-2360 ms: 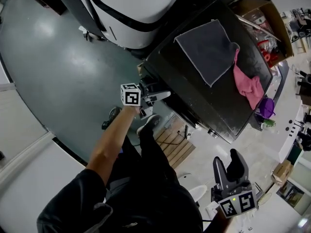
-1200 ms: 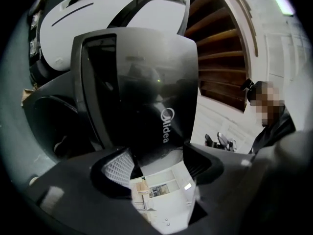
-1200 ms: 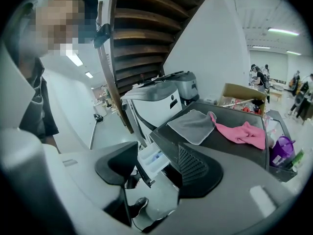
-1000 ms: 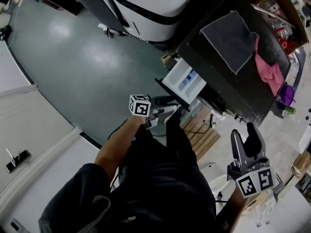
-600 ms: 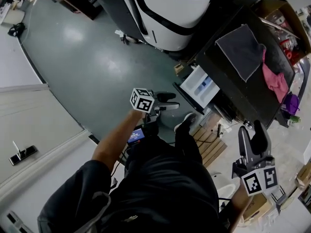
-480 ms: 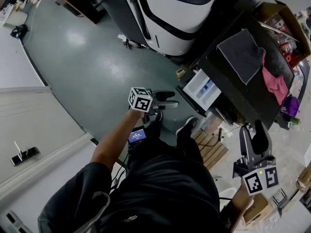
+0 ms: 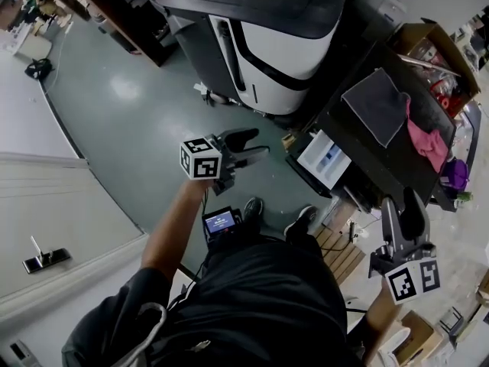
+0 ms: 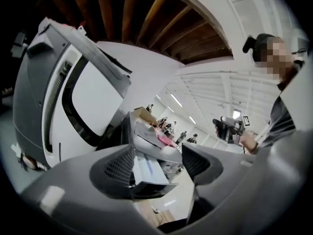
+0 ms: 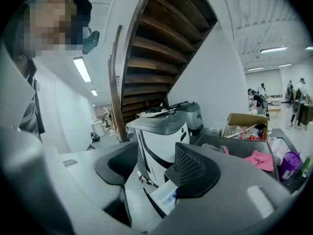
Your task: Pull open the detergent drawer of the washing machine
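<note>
The dark washing machine [image 7: 359, 155] stands at the right with its white detergent drawer [image 7: 324, 159] pulled out toward me, blue marks inside it. My left gripper [image 7: 246, 147] hangs open and empty over the floor, well left of the drawer and apart from it. In the left gripper view the drawer [image 8: 146, 169] shows between the spread jaws, far off. My right gripper [image 7: 402, 209] is open and empty at the lower right, near the machine's front corner. The drawer [image 9: 164, 197] also appears low in the right gripper view.
A grey towel [image 7: 374, 104] and a pink cloth [image 7: 425, 140] lie on the machine's top. A big white-and-grey machine [image 7: 267, 37] stands behind, and a cardboard box [image 7: 435, 44] at the back right. A wooden pallet [image 7: 338, 252] lies by my feet. Green floor [image 7: 130, 121] spreads left.
The drawer, shut at first, has been pulled out. My left gripper has let go of it and drawn back left and upward. The right gripper has barely moved.
</note>
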{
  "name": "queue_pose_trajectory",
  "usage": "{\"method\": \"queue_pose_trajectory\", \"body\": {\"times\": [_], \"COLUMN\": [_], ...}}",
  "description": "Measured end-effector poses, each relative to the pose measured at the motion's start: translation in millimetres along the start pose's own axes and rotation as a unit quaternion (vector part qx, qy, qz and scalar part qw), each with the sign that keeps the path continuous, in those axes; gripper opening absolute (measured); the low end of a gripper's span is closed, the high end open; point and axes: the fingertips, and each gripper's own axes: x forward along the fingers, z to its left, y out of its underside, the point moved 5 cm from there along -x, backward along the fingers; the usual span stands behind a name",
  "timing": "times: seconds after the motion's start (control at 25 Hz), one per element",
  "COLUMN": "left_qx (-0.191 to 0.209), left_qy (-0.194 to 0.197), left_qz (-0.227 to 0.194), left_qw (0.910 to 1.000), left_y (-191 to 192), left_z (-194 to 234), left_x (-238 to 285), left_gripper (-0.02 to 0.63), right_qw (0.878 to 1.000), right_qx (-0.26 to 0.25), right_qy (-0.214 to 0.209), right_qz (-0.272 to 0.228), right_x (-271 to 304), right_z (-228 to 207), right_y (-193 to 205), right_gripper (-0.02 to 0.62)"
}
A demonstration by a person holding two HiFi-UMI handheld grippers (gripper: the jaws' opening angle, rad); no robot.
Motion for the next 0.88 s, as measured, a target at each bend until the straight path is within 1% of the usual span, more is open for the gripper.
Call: {"method": "queue_pose_trajectory", "body": {"times": [0.08, 0.16, 0.24, 0.32, 0.4, 0.48, 0.6, 0.64, 0.68, 0.76, 0.8, 0.84, 0.88], "left_qx": [0.038, 0.082, 0.125, 0.168, 0.215, 0.259, 0.324, 0.347, 0.368, 0.406, 0.419, 0.427, 0.426], "left_qy": [-0.026, -0.051, -0.073, -0.089, -0.103, -0.118, -0.14, -0.141, -0.139, -0.13, -0.123, -0.118, -0.114], "left_qz": [-0.005, -0.006, -0.011, -0.02, -0.034, -0.052, -0.077, -0.084, -0.09, -0.098, -0.099, -0.098, -0.095], "left_qw": [0.9989, 0.9953, 0.9894, 0.9815, 0.9707, 0.9574, 0.9325, 0.9235, 0.9148, 0.8994, 0.8941, 0.8914, 0.8923], "left_y": [-24.3, -48.7, -72.8, -95.5, -117.8, -139.5, -167.7, -175.8, -182.7, -191.5, -193.5, -194.4, -194.4], "left_z": [-7.3, -17.0, -29.1, -44.4, -63.4, -83.9, -115.0, -126.8, -138.7, -160.2, -168.5, -175.3, -181.0], "left_x": [-11.3, -21.6, -31.4, -39.8, -46.8, -53.4, -61.6, -63.3, -64.4, -64.8, -64.0, -62.6, -60.9], "left_gripper": [0.337, 0.337, 0.337, 0.337, 0.337, 0.337, 0.337, 0.337, 0.337, 0.337, 0.337, 0.336, 0.337], "right_qw": [1.0, 1.0, 0.999, 0.999, 0.998, 0.997, 0.994, 0.993, 0.991, 0.99, 0.99, 0.989, 0.989], "right_qx": [-0.003, -0.006, -0.01, -0.013, -0.017, -0.024, -0.052, -0.065, -0.077, -0.085, -0.086, -0.086, -0.086], "right_qy": [0.004, 0.009, 0.016, 0.023, 0.031, 0.036, 0.05, 0.059, 0.068, 0.078, 0.081, 0.085, 0.088], "right_qz": [-0.009, -0.019, -0.031, -0.044, -0.057, -0.07, -0.083, -0.083, -0.082, -0.082, -0.083, -0.083, -0.084], "right_x": [-1.0, -2.8, -5.2, -7.7, -11.3, -15.8, -22.8, -24.7, -26.7, -31.3, -33.6, -35.8, -37.6], "right_z": [5.1, 11.2, 18.1, 23.6, 28.1, 33.4, 41.4, 43.2, 44.7, 46.8, 47.5, 47.9, 48.1], "right_y": [-4.6, -10.3, -16.1, -20.9, -25.0, -29.5, -34.6, -35.4, -36.0, -36.5, -36.4, -36.2, -35.9], "right_gripper": [0.235, 0.235, 0.235, 0.235, 0.235, 0.235, 0.233, 0.231, 0.207, 0.195, 0.195, 0.195, 0.195]}}
